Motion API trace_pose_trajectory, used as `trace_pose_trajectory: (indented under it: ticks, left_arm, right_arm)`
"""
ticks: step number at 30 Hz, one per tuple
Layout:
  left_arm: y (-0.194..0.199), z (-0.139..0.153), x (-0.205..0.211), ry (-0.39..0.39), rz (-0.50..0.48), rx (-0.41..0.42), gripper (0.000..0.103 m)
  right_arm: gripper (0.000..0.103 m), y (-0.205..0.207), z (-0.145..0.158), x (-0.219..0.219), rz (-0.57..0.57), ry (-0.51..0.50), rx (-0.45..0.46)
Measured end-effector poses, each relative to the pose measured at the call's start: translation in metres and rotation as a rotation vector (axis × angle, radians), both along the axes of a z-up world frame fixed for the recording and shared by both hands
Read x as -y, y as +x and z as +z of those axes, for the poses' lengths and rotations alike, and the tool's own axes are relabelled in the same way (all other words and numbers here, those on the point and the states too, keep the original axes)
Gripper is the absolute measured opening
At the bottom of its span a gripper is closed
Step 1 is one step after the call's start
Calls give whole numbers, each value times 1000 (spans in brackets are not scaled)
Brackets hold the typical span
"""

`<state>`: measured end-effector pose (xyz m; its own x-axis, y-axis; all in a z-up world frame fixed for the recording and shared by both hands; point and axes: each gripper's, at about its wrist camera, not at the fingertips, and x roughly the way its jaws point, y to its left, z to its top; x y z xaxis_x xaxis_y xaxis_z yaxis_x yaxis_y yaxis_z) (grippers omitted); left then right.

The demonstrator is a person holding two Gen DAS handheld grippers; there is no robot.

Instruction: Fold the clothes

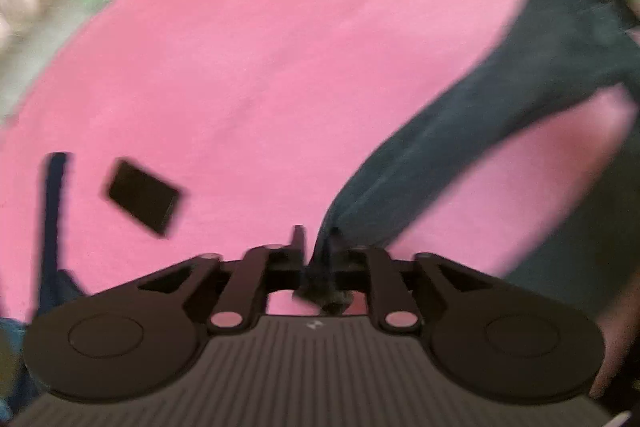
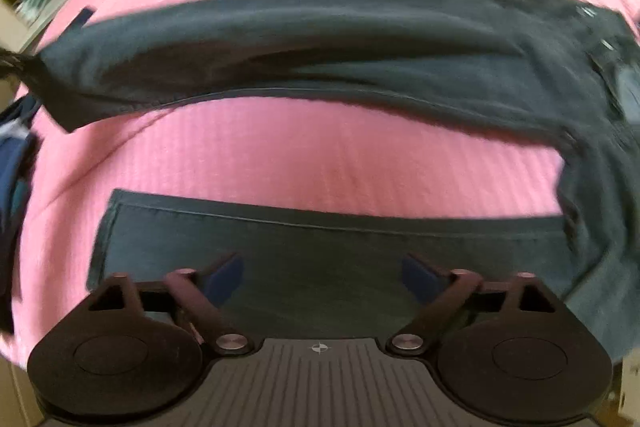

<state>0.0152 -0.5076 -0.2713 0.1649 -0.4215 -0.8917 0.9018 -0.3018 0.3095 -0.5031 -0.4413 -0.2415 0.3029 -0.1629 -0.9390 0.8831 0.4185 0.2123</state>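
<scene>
Left wrist view is showing the left tool (image 1: 316,259) clamping a hem of the jeans (image 1: 460,155), which are trailing toward the upper right over the pink bed (image 1: 260,47). The right tool (image 2: 322,277) is hanging apart over the lower leg. Denim is looking heavy, limp; hems and waistband are seeming the best grips.
</scene>
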Motion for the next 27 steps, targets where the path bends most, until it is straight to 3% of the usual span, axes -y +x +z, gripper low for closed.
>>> trace_pose_trajectory:
  ticks: [1, 2, 5, 7, 8, 14, 18, 20, 22, 23, 24, 27]
  left_arm:
    - [5, -18, 7, -9, 29, 74, 21]
    - [7, -24, 3, -17, 56, 76, 21]
    - [13, -34, -16, -42, 139, 37, 23]
    - [17, -41, -29, -58, 193, 11, 34]
    - [14, -42, -39, -46, 196, -29, 34]
    - [-37, -80, -125, 168, 226, -467, 44]
    - [-69, -121, -151, 269, 285, -524, 49]
    - [-78, -134, -161, 283, 310, -501, 45]
    - [-84, -131, -169, 267, 307, -464, 14]
    - [-81, -127, -172, 262, 329, -481, 13]
    - [-74, -120, -174, 253, 365, -503, 3]
    - [-63, -86, -202, 215, 386, -500, 3]
  right_arm:
    - [92, -5, -2, -2, -12, 6, -11]
    - [92, -10, -4, -4, -23, 11, -22]
    - [92, -21, -11, -11, -41, 35, -49]
    - [92, -24, -16, -16, -43, 55, -62]
    - [92, -25, -19, -18, -38, 65, -63]
    - [92, 0, -31, -17, 22, 92, -44]
    - [92, 13, -31, -12, 57, 80, -36]
    - [92, 14, -29, -9, 70, 67, -38]
    - [92, 11, -28, -7, 65, 58, -53]
    - [92, 9, -28, -6, 54, 60, -58]
    - [92, 6, -28, -6, 42, 62, -62]
    - [92, -3, -25, -4, 3, 74, -60]
